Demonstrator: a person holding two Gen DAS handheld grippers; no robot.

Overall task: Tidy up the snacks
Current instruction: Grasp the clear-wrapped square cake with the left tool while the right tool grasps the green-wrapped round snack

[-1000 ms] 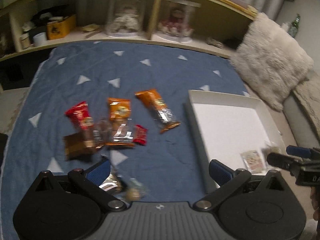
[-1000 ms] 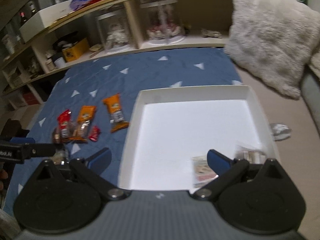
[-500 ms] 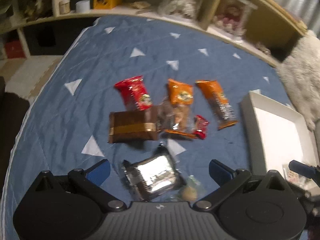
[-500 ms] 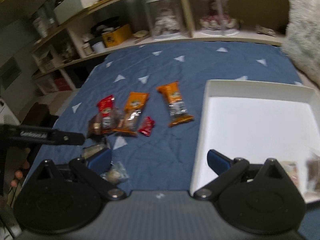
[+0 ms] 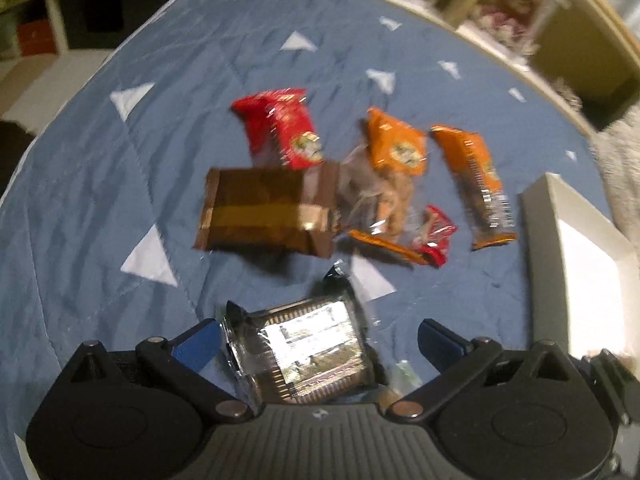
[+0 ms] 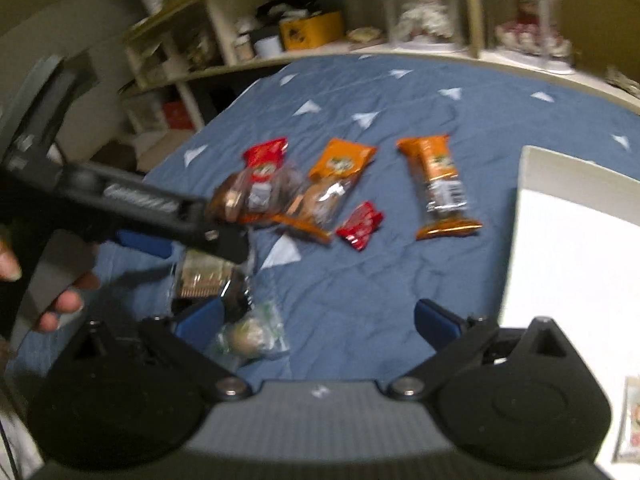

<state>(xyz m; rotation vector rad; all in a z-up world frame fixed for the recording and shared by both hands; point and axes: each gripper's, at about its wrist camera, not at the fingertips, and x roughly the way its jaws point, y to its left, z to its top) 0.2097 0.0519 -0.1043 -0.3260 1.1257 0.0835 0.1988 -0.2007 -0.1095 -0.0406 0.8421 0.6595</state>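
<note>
Several snacks lie on the blue quilt (image 5: 100,168): a red packet (image 5: 280,128), a brown packet (image 5: 268,210), two orange packets (image 5: 396,148) (image 5: 476,184) and a small red candy (image 5: 436,232). A silver biscuit pack (image 5: 304,348) lies between the wide-apart fingers of my open left gripper (image 5: 318,342), close to the left one. A round snack in a clear wrapper (image 6: 248,334) sits by the left finger of my open right gripper (image 6: 318,316), which holds nothing. The white tray (image 6: 560,240) is to the right with one packet (image 6: 632,420) in it. The right wrist view shows the left gripper (image 6: 192,272) over the silver pack (image 6: 204,276).
A person's hand (image 6: 60,300) holds the left tool at the far left. Wooden shelves (image 6: 304,32) with jars and boxes run behind the quilt. The floor drops off past the quilt's left edge. The tray's near wall (image 5: 536,232) stands right of the snacks.
Both views have swung left from the tray toward the snack pile. My left gripper has come lower and closer, so the silver pack now lies between its fingers.
</note>
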